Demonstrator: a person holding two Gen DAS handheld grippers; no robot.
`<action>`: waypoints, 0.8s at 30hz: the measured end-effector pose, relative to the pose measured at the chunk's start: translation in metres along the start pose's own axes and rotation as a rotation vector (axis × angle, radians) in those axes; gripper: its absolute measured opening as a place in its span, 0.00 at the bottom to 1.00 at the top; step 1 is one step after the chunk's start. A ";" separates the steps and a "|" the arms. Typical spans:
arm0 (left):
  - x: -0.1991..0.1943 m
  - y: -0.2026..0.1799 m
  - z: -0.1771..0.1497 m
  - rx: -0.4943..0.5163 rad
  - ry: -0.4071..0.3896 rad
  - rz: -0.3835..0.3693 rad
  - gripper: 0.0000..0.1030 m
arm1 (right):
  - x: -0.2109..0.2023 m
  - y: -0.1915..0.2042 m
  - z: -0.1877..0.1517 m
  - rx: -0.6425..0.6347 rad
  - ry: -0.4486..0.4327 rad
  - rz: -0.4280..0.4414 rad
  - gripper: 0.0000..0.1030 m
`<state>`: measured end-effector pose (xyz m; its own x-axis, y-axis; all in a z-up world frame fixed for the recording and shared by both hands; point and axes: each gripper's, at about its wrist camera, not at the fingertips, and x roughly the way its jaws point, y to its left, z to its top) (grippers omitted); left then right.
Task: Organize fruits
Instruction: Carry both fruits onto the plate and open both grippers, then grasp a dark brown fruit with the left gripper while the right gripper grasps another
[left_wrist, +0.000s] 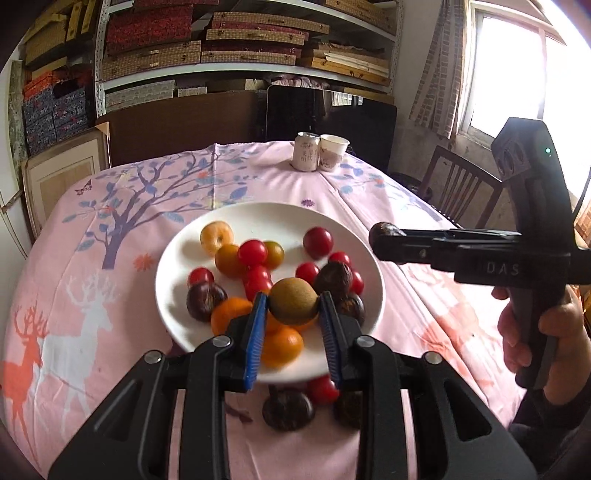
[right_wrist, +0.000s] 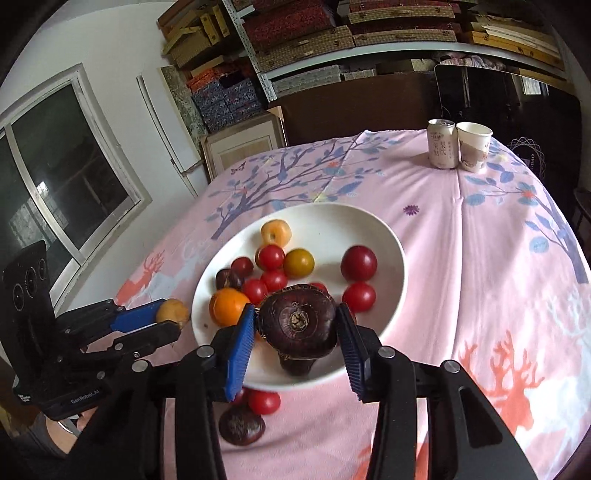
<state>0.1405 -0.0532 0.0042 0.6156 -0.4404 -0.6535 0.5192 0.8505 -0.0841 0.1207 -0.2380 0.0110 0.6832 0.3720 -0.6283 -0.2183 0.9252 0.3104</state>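
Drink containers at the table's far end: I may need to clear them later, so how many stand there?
2. A drink can stands at the far edge of the tablecloth, and a paper cup stands close against its right side. Nothing appears hidden behind them.

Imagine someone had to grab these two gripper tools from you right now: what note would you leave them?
Left gripper: shut on a round brown fruit, held above the white plate.
Right gripper: shut on a dark purple water chestnut, also over the plate.
Plate: already holds red tomatoes, oranges, yellow ones and dark chestnuts.
Left on the pink tablecloth, near the plate's front edge: one red tomato and a dark chestnut.
To do: set down both held fruits, then collect those strays.
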 end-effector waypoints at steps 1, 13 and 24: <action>0.009 0.004 0.008 -0.007 0.006 0.008 0.28 | 0.007 0.001 0.007 0.004 -0.003 -0.001 0.43; 0.002 0.016 -0.032 0.012 0.050 0.043 0.66 | -0.006 0.008 -0.049 -0.010 0.036 0.019 0.57; 0.006 0.009 -0.093 0.067 0.177 0.115 0.66 | 0.018 0.064 -0.120 -0.165 0.164 -0.021 0.57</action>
<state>0.0938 -0.0210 -0.0702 0.5622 -0.2795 -0.7783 0.4933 0.8687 0.0443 0.0353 -0.1629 -0.0661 0.5693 0.3469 -0.7454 -0.3251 0.9277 0.1835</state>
